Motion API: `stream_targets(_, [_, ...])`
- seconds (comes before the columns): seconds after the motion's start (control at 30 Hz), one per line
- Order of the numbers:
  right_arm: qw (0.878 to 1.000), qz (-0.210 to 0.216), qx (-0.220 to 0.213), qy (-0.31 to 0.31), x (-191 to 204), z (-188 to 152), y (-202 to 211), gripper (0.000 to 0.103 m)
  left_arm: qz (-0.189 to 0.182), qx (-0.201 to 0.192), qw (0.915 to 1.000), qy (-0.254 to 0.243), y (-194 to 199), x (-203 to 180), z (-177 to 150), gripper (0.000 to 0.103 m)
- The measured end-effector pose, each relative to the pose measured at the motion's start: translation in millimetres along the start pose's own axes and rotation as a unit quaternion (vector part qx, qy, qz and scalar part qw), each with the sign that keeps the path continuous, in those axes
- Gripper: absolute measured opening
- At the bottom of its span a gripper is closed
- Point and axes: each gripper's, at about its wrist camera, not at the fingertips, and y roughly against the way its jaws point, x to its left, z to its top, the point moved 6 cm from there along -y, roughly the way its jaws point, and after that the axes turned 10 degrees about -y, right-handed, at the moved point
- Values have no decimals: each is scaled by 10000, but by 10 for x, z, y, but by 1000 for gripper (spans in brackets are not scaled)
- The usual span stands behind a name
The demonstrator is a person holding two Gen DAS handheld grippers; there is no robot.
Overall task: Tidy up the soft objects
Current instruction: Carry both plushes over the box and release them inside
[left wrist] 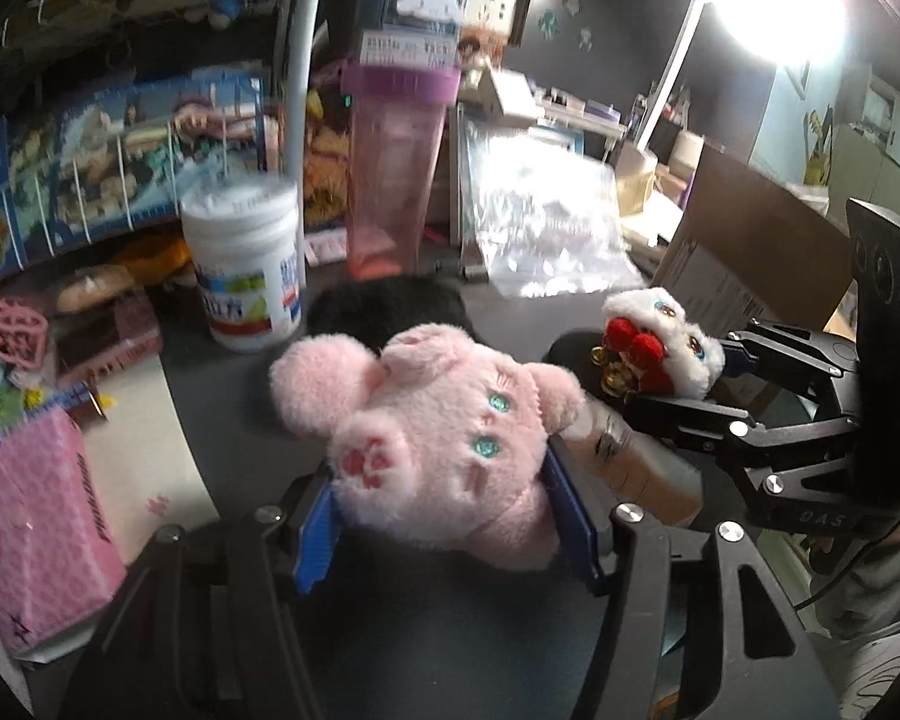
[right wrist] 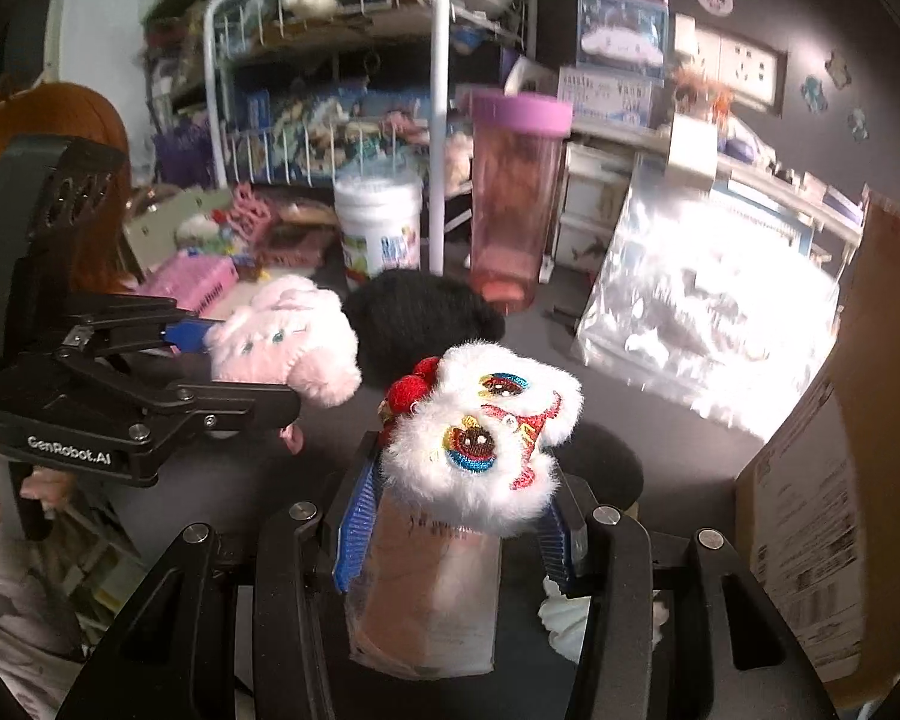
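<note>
My left gripper (left wrist: 444, 516) is shut on a pink plush toy (left wrist: 432, 432) with teal eyes and holds it above the dark table (left wrist: 222, 420). It also shows in the right wrist view (right wrist: 288, 342). My right gripper (right wrist: 456, 516) is shut on a white furry lion-dance plush (right wrist: 486, 444) with red pompoms and small bells; it also shows in the left wrist view (left wrist: 660, 342). A black fuzzy plush (right wrist: 420, 312) lies on the table behind both toys. The two grippers are side by side, close together.
A tall pink tumbler (left wrist: 390, 174) with a purple lid and a white tub (left wrist: 246, 264) stand at the back. A shiny plastic bag (right wrist: 702, 300) and a cardboard box (right wrist: 822, 480) are on the right. A pink packet (left wrist: 36, 534) lies at the left.
</note>
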Motion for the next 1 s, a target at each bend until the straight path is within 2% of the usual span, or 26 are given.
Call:
stream_targets(0.37, [9968,101,-791,111,1,429,650,42,62,-826,9961,-311,536,-178,609,57])
stream_targets(0.53, [9926,55,-1212,46,-164,616,1047,42,-18,-1186,9915,-538,727,-383,962,57])
stream_targets(0.77, [9866,-169,-1621,-82,-577,667,1473,42,-310,-1536,9836,-893,761,-874,1444,57])
stream_targets(1.0, [9825,-484,-1741,-443,-1148,513,1760,43,-854,-1523,9759,-1310,513,-1529,1843,57])
